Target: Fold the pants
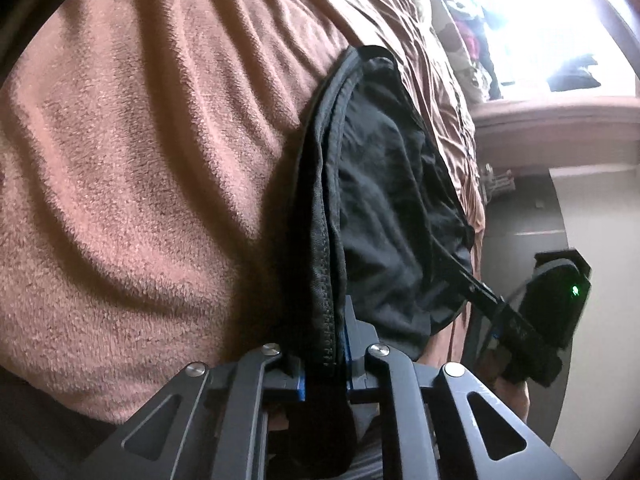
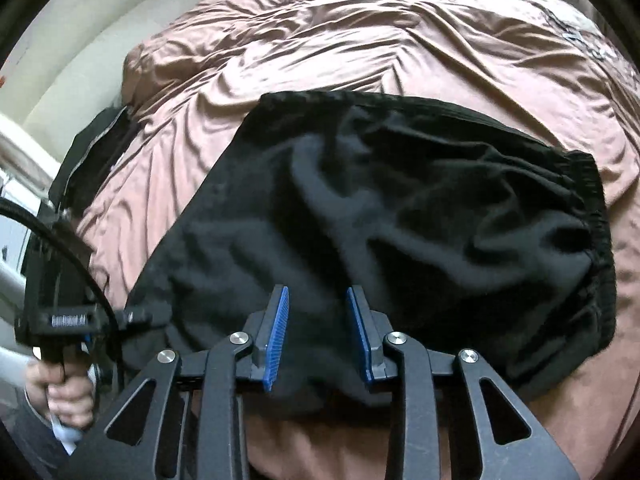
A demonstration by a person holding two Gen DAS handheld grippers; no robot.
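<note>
Black pants (image 2: pixel 400 220) lie spread and creased on the bed, their elastic waistband (image 2: pixel 596 240) at the right. My right gripper (image 2: pixel 318 312) hovers over the near edge of the pants. It is open: the blue pads (image 2: pixel 276 332) stand apart and bare, with fabric under the gap. In the left wrist view my left gripper (image 1: pixel 326 352) is shut on a stitched edge of the pants (image 1: pixel 384 200), which run up and away from it. In the right wrist view the left gripper (image 2: pixel 80 320) pinches the pants' left corner, held by a hand (image 2: pixel 60 396). The right gripper (image 1: pixel 552 312) appears at the right with a green light.
A brown fleece blanket (image 1: pixel 140 160) and a wrinkled pink-brown bedcover (image 2: pixel 320 48) lie under the pants. A dark bag-like thing (image 2: pixel 96 152) sits at the bed's left edge by the pale wall (image 2: pixel 72 80). A bright window with piled clothes (image 1: pixel 480 28) lies beyond the bed.
</note>
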